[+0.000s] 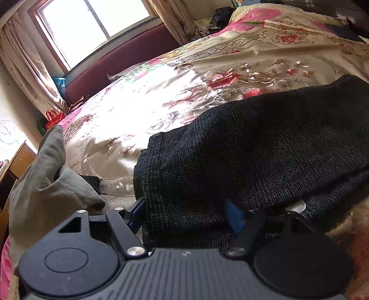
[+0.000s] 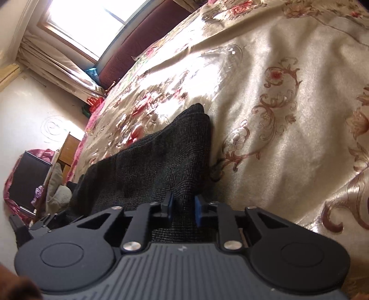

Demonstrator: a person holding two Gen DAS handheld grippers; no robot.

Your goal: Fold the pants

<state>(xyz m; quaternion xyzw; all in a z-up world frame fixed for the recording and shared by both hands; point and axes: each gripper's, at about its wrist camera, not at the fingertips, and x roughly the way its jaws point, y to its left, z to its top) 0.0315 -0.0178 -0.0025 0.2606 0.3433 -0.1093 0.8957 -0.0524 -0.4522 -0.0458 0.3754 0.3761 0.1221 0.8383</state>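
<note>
The dark checked pants (image 1: 253,147) lie folded in layers on the floral bedspread (image 1: 143,110). My left gripper (image 1: 186,213) is open wide, its blue pads on either side of the near edge of the pants, which bulges between them. In the right wrist view the pants (image 2: 161,161) stretch away toward the left. My right gripper (image 2: 183,208) has its blue pads close together with a fold of the pants pinched between them.
A grey-green cloth (image 1: 43,184) is bunched at the bed's left edge. A maroon headboard (image 1: 120,60) and a window (image 1: 92,20) stand at the far end. A wooden cabinet (image 1: 16,166) is by the left wall. Pillows and dark items (image 1: 221,16) lie at the far right.
</note>
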